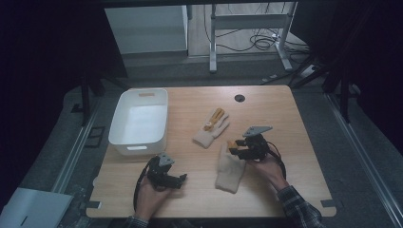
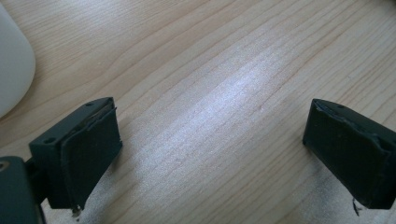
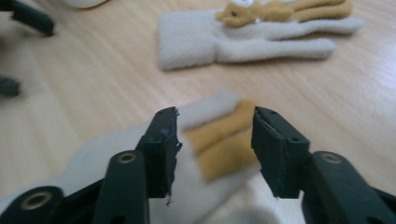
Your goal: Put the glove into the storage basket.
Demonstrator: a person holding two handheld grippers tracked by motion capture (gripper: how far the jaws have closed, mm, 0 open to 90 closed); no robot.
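A cream glove (image 1: 230, 168) with yellow fingers lies flat on the wooden table, in front of the person's right hand. My right gripper (image 1: 234, 148) hovers at its finger end. In the right gripper view the jaws stand open (image 3: 215, 116) on either side of the yellow fingers (image 3: 224, 144), with gaps between pads and fabric. A second matching glove (image 1: 212, 127) lies farther back at the table's middle, also seen as the glove (image 3: 243, 37) beyond the jaws. My left gripper (image 1: 180, 179) rests low near the front left, open (image 2: 212, 126), with bare wood between its jaws.
A white plastic bin (image 1: 138, 121) stands at the table's back left; its rounded corner (image 2: 11, 70) shows in the left gripper view. A dark round hole (image 1: 239, 98) sits near the far edge. Bare wood (image 1: 294, 123) spreads to the right.
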